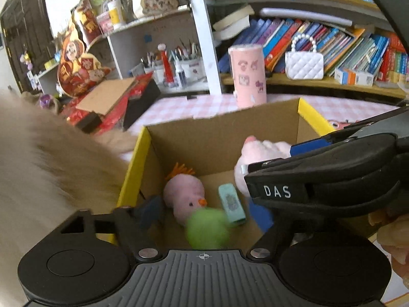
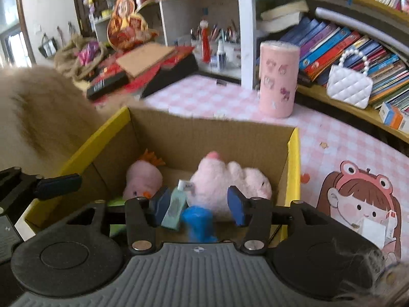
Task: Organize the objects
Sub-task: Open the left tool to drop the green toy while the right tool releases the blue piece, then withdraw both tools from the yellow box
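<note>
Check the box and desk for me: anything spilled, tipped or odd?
Nothing spilled. The cardboard box holds toys in a loose heap; the pink tumbler stands upright beyond it. A fluffy tan mass presses the box's left side.

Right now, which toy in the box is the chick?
Find the cardboard box with yellow edges on the pink checked table. Inside, at its back left, lies the chick. Unlike the bigger pink plush beside it, it has an orange crest and beak.
</note>
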The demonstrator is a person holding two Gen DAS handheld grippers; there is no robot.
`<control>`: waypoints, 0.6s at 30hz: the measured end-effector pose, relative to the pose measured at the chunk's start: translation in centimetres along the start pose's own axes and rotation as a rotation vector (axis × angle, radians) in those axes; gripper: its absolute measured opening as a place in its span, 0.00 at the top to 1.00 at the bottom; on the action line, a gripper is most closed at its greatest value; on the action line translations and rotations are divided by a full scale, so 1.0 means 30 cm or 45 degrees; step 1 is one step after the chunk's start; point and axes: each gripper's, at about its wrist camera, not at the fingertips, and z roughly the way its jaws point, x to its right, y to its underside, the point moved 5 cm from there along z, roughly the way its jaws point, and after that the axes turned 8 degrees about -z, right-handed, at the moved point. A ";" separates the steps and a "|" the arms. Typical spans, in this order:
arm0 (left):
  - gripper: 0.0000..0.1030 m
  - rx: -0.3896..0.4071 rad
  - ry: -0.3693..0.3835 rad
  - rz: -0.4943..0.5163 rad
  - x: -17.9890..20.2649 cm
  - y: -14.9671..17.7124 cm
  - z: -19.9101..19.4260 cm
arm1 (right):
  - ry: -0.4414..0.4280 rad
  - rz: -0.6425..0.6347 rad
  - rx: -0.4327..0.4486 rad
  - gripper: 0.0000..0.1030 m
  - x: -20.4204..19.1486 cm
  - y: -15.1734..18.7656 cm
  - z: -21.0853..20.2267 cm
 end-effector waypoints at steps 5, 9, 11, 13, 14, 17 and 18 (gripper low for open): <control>0.17 0.074 0.029 -0.014 -0.001 -0.024 -0.065 | 0.057 0.040 0.079 0.54 0.010 -0.020 -0.081; 0.08 0.114 0.041 -0.018 -0.008 -0.030 -0.111 | 0.116 0.053 0.143 0.54 0.008 -0.029 -0.158; 0.03 0.133 0.062 -0.017 -0.011 -0.026 -0.132 | 0.144 0.050 0.163 0.54 0.003 -0.025 -0.191; 0.03 0.151 0.068 -0.013 -0.013 -0.020 -0.158 | 0.174 0.049 0.175 0.54 -0.001 -0.019 -0.223; 0.03 0.160 0.071 -0.018 -0.017 -0.016 -0.174 | 0.190 0.054 0.186 0.54 -0.004 -0.012 -0.243; 0.03 0.187 0.089 -0.048 -0.031 0.004 -0.232 | 0.252 0.071 0.211 0.54 -0.020 0.022 -0.307; 0.03 0.196 0.090 -0.059 -0.038 0.010 -0.253 | 0.275 0.076 0.217 0.54 -0.027 0.037 -0.328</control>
